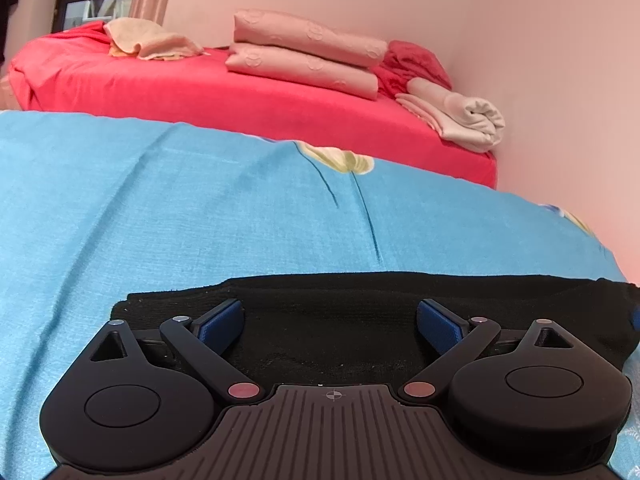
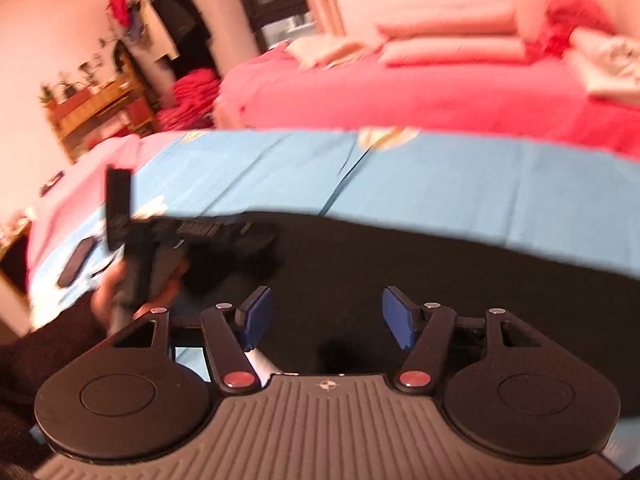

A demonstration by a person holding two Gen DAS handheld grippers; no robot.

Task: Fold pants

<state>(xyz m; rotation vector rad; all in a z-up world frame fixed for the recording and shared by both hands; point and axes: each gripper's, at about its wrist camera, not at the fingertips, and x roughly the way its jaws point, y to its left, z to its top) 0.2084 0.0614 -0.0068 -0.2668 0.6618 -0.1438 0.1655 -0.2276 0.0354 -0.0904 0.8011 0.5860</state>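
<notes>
Black pants [image 1: 344, 320] lie flat on the blue sheet [image 1: 180, 208], their far edge running straight across the left wrist view. My left gripper [image 1: 330, 322] hangs low over them, jaws wide apart, with both blue pads [image 1: 222, 320] above the cloth and nothing pinched. In the blurred right wrist view the pants [image 2: 440, 280] fill the lower middle. My right gripper [image 2: 328, 314] stands open above them, tilted, with nothing between its blue pads [image 2: 396, 316]. At the left of that view, a hand [image 2: 116, 300] holds the other gripper's handle over the pants' edge.
Behind the blue sheet stands a red bed [image 1: 240, 96] with folded pink bedding [image 1: 304, 52] and rolled towels [image 1: 460, 116] against the pink wall. A dark flat device [image 2: 76, 262] lies on the sheet at the left. A wooden shelf [image 2: 100, 112] and hanging clothes stand further back.
</notes>
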